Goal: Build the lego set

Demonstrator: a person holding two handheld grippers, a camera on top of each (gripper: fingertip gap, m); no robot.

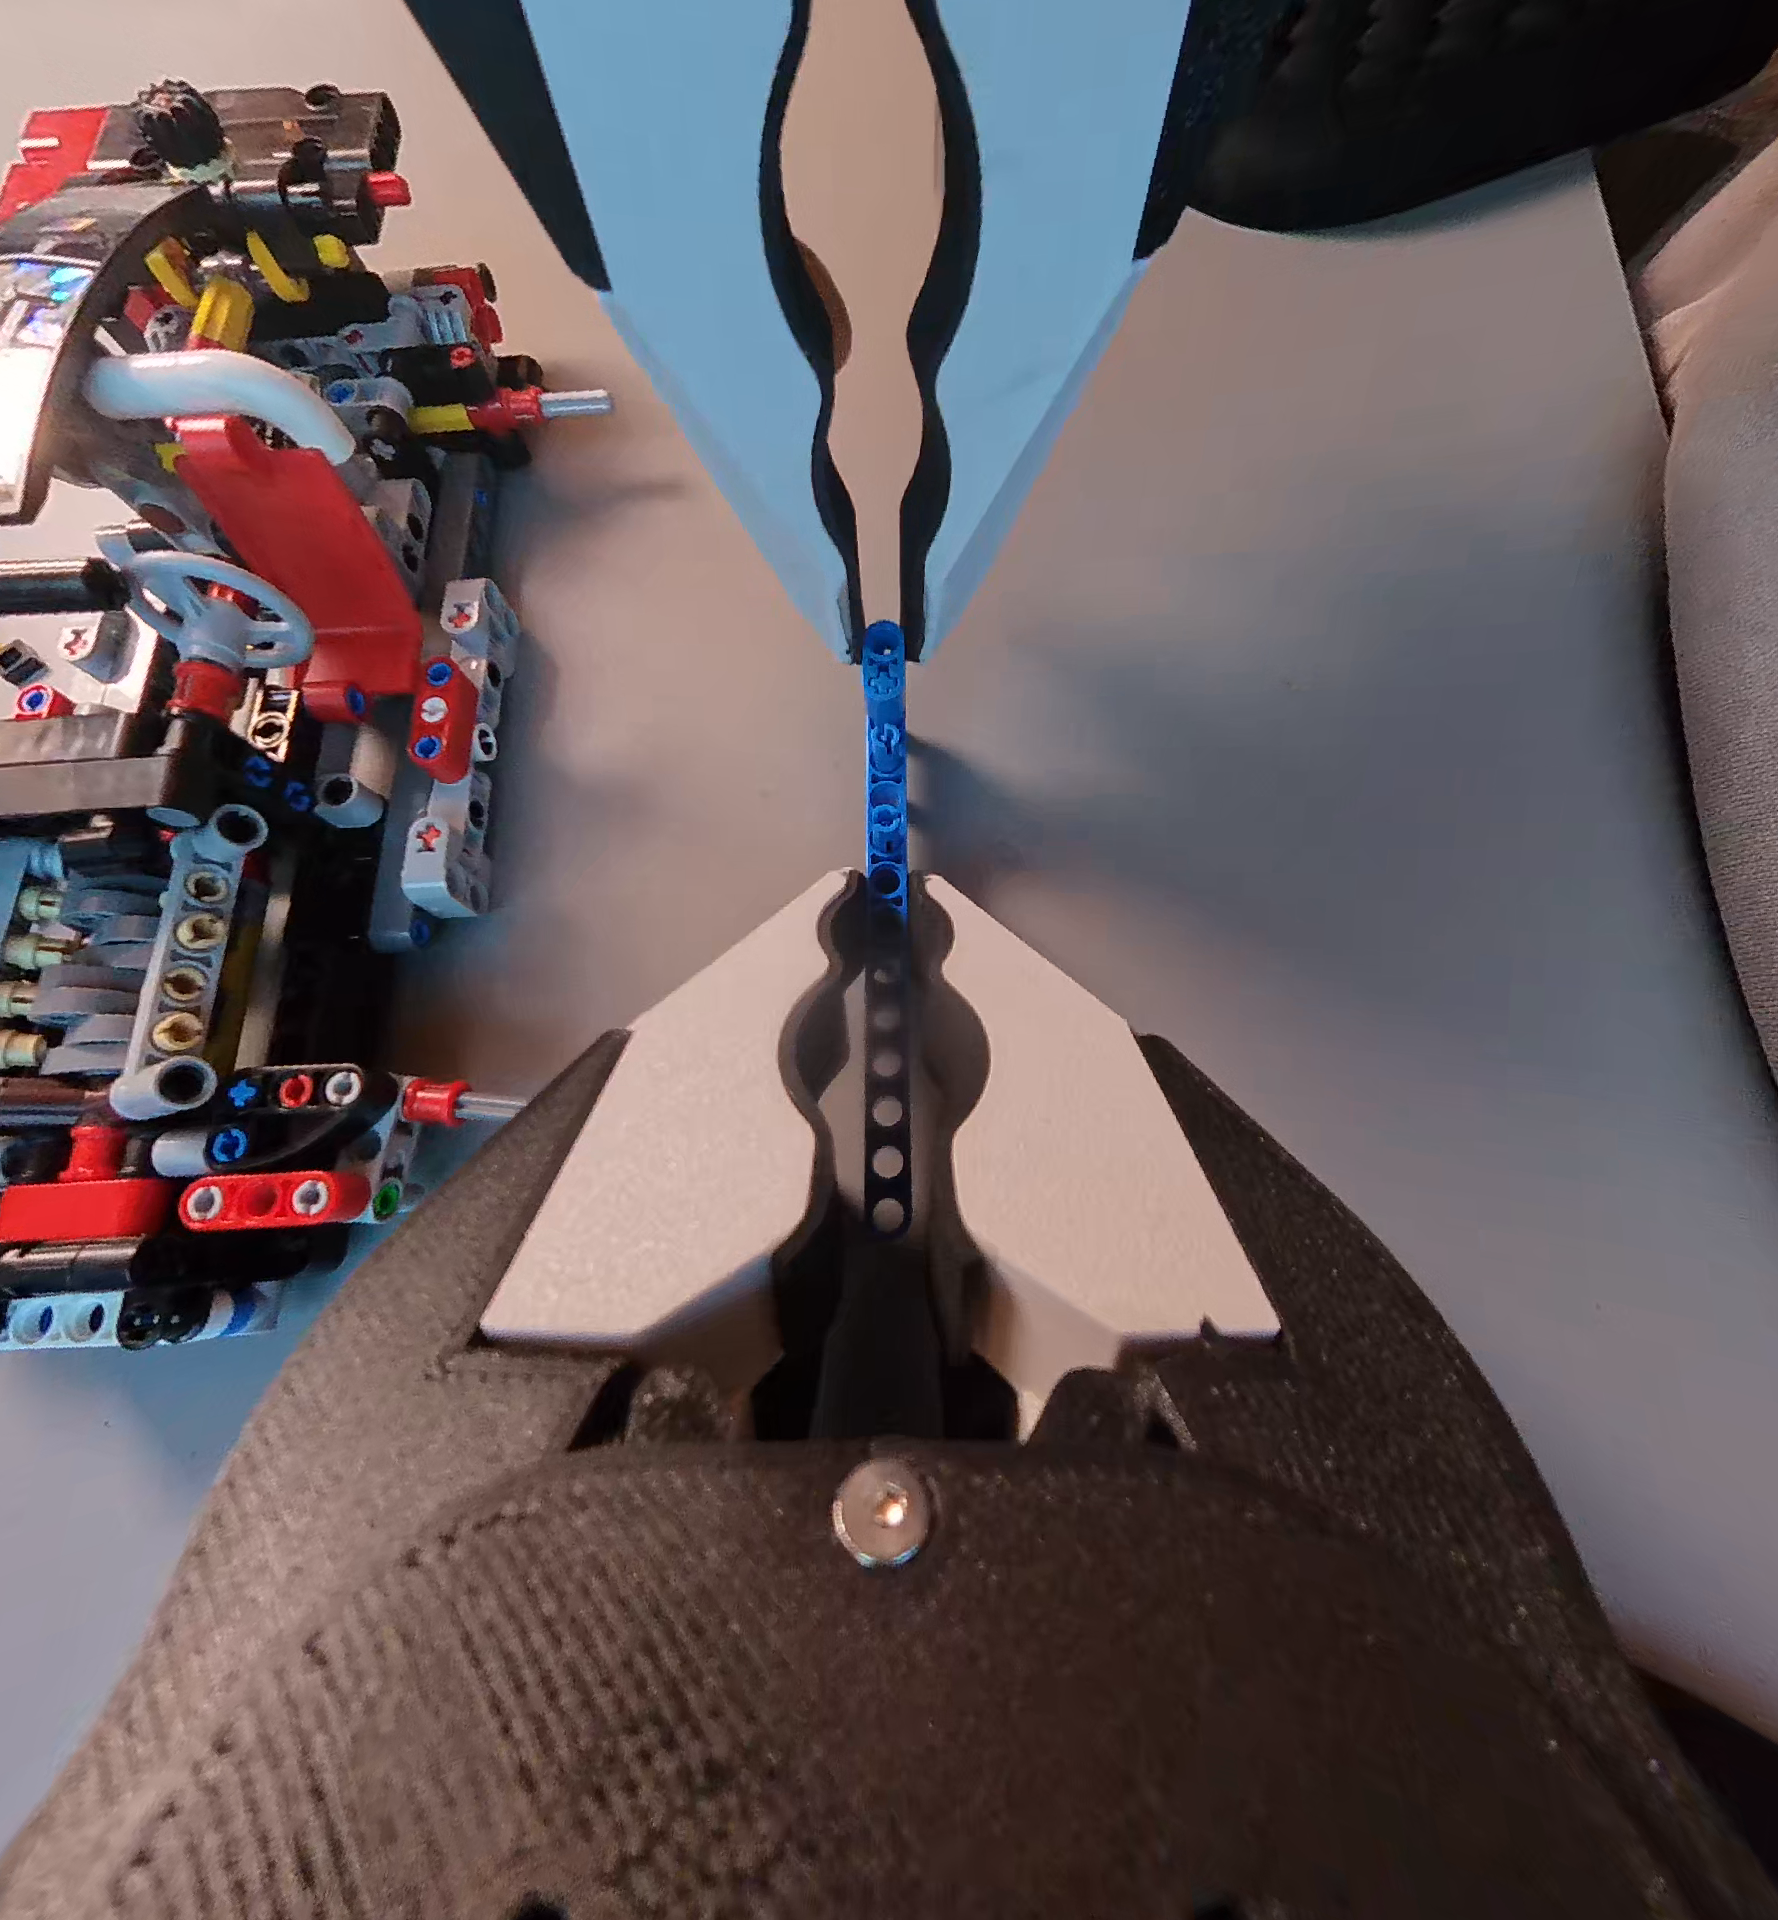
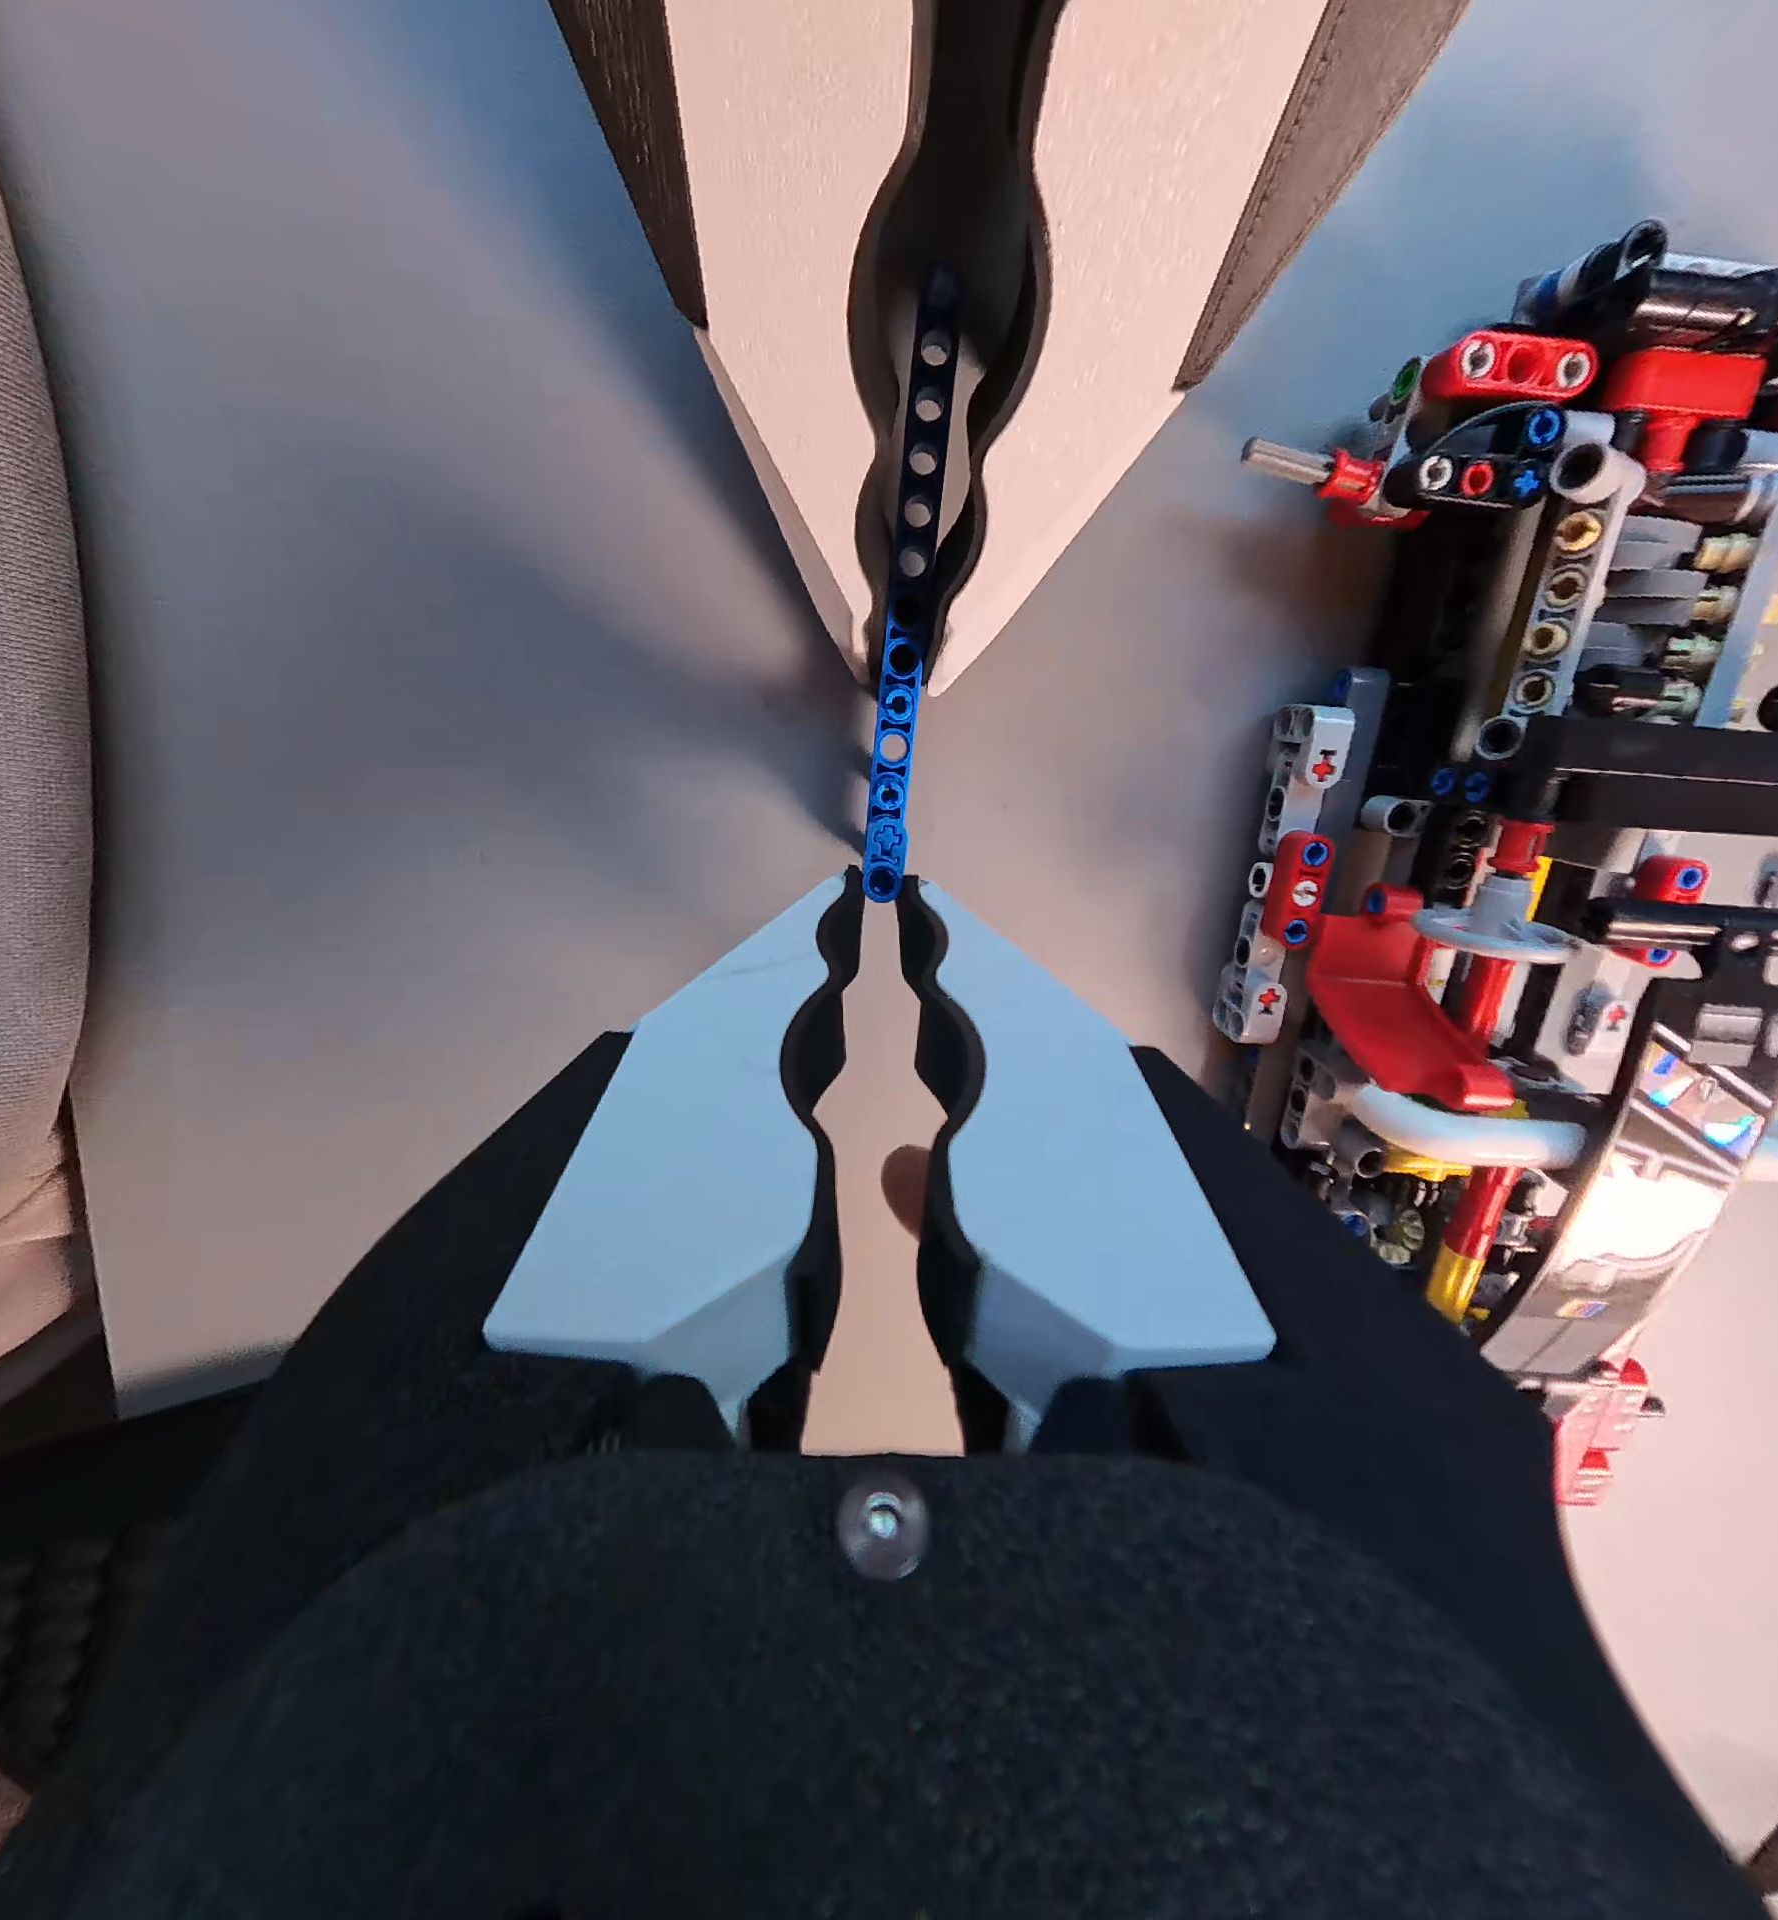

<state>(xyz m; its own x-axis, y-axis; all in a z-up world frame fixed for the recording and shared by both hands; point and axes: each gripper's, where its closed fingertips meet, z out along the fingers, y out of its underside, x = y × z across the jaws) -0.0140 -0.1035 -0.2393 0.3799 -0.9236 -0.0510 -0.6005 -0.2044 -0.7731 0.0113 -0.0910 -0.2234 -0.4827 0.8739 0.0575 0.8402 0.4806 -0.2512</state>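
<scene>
- Risk: blue perforated beam bridged two grippers nose to nose; any pull or twist out of line could have levered it out of the shallower grip, likely the right one, which pinched only the end hole.
- Risk: beam looked thin and long; squeezing inward along its length could have bowed or popped it free onto the table.
- Risk: handover timing; releasing one side before the other was secure would probably have dropped the part.
- Left gripper: fingers nearly closed, clamped on the beam, most of its length buried back between the pads toward the palm.
- Right gripper: tips closed to a narrow slit on the beam's far end; wider gap farther back between the wavy pads, nothing else held.
- Pose: both grippers held low over the table, pointed straight at each other, tips well aligned, beam roughly level between them.
- Partly built lego vehicle sat on the table off to the left gripper's left, apart from both grippers; beam not yet attached.
- Grey upholstered seat at the table edge.
</scene>
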